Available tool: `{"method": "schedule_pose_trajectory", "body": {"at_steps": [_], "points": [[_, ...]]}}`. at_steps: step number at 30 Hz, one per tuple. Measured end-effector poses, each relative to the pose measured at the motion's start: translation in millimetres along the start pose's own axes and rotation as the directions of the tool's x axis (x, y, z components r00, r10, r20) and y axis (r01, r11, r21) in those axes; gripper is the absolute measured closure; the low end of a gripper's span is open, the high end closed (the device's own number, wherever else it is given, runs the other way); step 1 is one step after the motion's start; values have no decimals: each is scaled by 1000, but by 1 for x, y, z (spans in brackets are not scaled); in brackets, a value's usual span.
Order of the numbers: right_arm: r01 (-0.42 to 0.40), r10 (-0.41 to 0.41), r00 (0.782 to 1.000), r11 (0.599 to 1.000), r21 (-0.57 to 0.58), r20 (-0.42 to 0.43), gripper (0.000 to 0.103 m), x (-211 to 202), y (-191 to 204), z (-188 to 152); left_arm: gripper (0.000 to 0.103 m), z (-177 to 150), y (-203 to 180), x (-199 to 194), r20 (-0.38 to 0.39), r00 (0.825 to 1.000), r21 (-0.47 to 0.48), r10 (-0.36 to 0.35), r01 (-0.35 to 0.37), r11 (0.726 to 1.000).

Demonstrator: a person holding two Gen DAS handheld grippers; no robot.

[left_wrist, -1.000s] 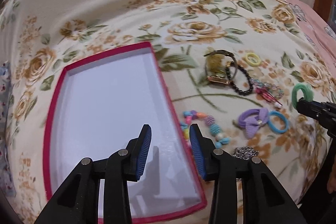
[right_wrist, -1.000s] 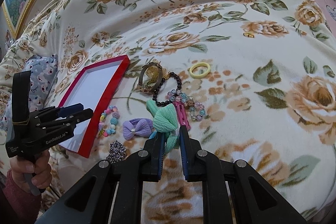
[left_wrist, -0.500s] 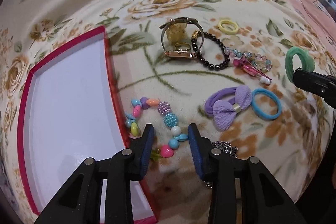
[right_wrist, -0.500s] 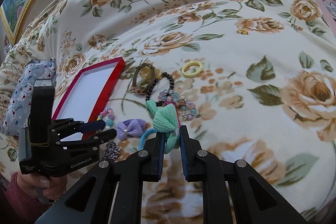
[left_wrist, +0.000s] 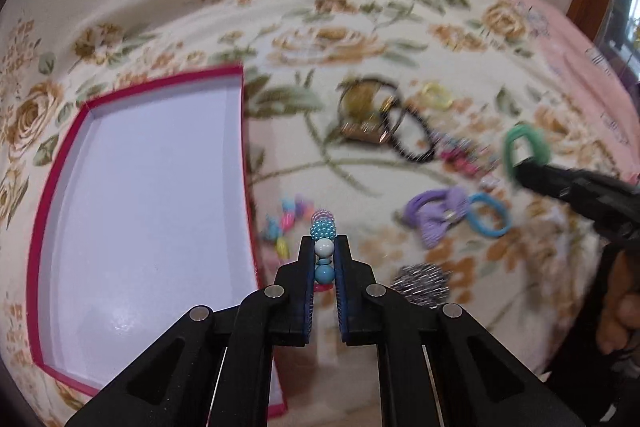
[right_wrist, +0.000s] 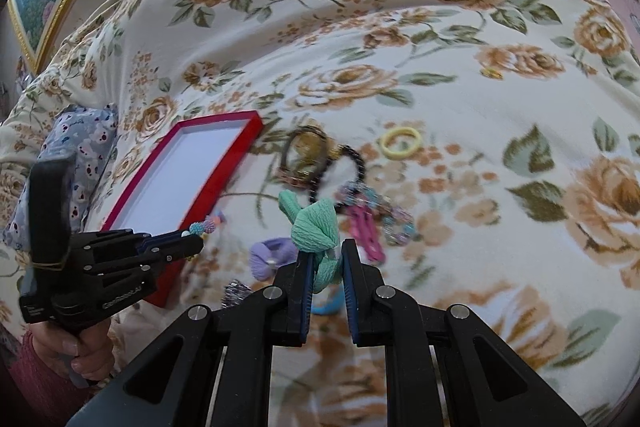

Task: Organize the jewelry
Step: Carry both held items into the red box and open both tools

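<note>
Left wrist view: the left gripper (left_wrist: pixel 324 247) is pressed onto a colourful bead bracelet (left_wrist: pixel 323 251), with a white bead and a blue bead pinched between its blue pads (left_wrist: pixel 307 267). The rest of the strand hangs blurred beyond the fingertips, just right of the red-rimmed tray (left_wrist: pixel 40 227), whose white floor lies to the gripper's left on the floral bedspread (left_wrist: pixel 320 7).

Right wrist view: the right gripper (right_wrist: pixel 325 267) is clamped on a mint-green scrunchie (right_wrist: pixel 316 231), which bulges up past the fingertips and is held above the bedspread. The left gripper (right_wrist: pixel 188 239) appears at lower left, gripped by a hand (right_wrist: pixel 76 351), its tips near the tray's (right_wrist: pixel 224 179) lower right edge.

Loose items lie on the cloth to the right of the tray: a purple bow hair tie (left_wrist: pixel 436 211) touching a blue hair loop (left_wrist: pixel 490 213), a silver chain heap (left_wrist: pixel 420 281) nearest the left gripper, a watch (right_wrist: pixel 302 157) beside a black bead bracelet (right_wrist: pixel 340 171), a pink hair clip (right_wrist: pixel 366 231) over a pastel bead bracelet (right_wrist: pixel 384 211), and a yellow hair ring (right_wrist: pixel 400 143) farther off.
</note>
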State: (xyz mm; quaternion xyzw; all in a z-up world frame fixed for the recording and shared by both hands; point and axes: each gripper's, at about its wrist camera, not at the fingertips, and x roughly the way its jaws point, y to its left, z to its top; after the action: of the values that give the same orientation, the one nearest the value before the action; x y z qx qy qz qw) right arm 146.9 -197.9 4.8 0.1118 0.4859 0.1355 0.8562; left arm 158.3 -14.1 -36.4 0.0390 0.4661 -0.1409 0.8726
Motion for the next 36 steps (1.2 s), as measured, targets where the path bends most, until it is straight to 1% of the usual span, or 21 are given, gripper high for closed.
{"method": "schedule_pose_trajectory", "body": {"at_steps": [4, 8, 14, 19, 25, 31, 36], "points": [[-27, 27, 1000, 999, -31, 8, 90, -1, 19, 9, 95, 0, 6, -32, 75, 997, -18, -14, 15, 1000], [-73, 73, 997, 996, -56, 2, 90, 4, 41, 16, 95, -6, 25, -59, 129, 992, -54, 10, -3, 999], [-158, 156, 987, 980, -119, -28, 90, 24, 90, 25, 95, -19, 48, -88, 169, 983, -119, 68, -48, 992], [-218, 208, 975, 963, -161, -75, 90, 44, 124, 25, 95, -29, 69, -97, 164, 980, -176, 109, -80, 981], [-279, 249, 955, 939, -202, -159, 90, 75, 163, 13, 95, -39, 94, -93, 132, 982, -249, 137, -101, 963], [-295, 238, 940, 928, -229, -246, 89, 109, 184, -1, 95, -46, 119, -77, 86, 987, -308, 139, -106, 946], [-288, 215, 934, 926, -243, -286, 89, 123, 187, -8, 95, -52, 138, -58, 42, 989, -349, 144, -120, 929]]}}
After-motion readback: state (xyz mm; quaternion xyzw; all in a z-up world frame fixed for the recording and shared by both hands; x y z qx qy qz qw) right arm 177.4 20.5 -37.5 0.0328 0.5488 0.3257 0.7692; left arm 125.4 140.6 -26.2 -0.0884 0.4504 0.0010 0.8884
